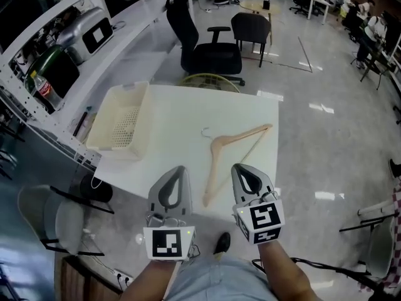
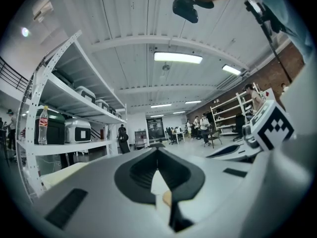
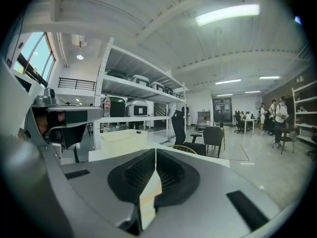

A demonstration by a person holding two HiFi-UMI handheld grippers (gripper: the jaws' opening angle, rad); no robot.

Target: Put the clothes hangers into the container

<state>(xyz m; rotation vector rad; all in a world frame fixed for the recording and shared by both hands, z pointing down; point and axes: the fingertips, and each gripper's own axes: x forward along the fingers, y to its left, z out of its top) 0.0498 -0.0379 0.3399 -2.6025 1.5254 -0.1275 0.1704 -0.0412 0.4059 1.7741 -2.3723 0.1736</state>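
A wooden clothes hanger [image 1: 230, 147] with a metal hook lies on the white table [image 1: 182, 108], right of centre. The container, a cream plastic basket [image 1: 122, 125], stands empty at the table's left edge; the right gripper view shows the basket [image 3: 124, 139] ahead on the left. My left gripper [image 1: 180, 170] is at the near table edge, left of the hanger's lower arm. My right gripper [image 1: 239, 168] is just right of that arm. Both are shut with nothing between the jaws, as the left gripper [image 2: 157, 153] and right gripper [image 3: 155, 153] show in their own views.
A black office chair [image 1: 203, 49] and a second dark chair [image 1: 252, 30] stand beyond the table's far edge. White shelving [image 1: 69, 49] with cases and a bottle runs along the left. A grey floor lies to the right of the table.
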